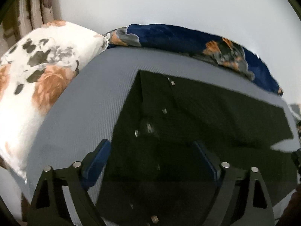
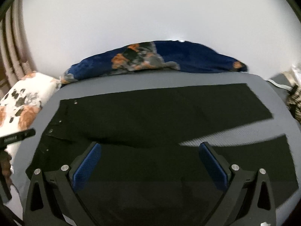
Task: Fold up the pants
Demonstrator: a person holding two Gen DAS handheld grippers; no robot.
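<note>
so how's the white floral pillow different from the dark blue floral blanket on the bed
The white floral pillow has a pale ground with orange and grey flowers; the dark blue floral blanket is navy. The pillow is plump, at the left edge of the grey bed; the blanket lies bunched along the far edge. Both carry orange flowers and lie clear of the black pants.

My left gripper (image 1: 153, 162) is black w/ blue pads (image 1: 97, 163) & round silver screws (image 1: 76, 164). My right gripper (image 2: 150, 164) looks the same: black arms, bumpy blue pads (image 2: 86, 166), shiny screws (image 2: 235, 167). Triangle holes are cut in the black arms.
</note>
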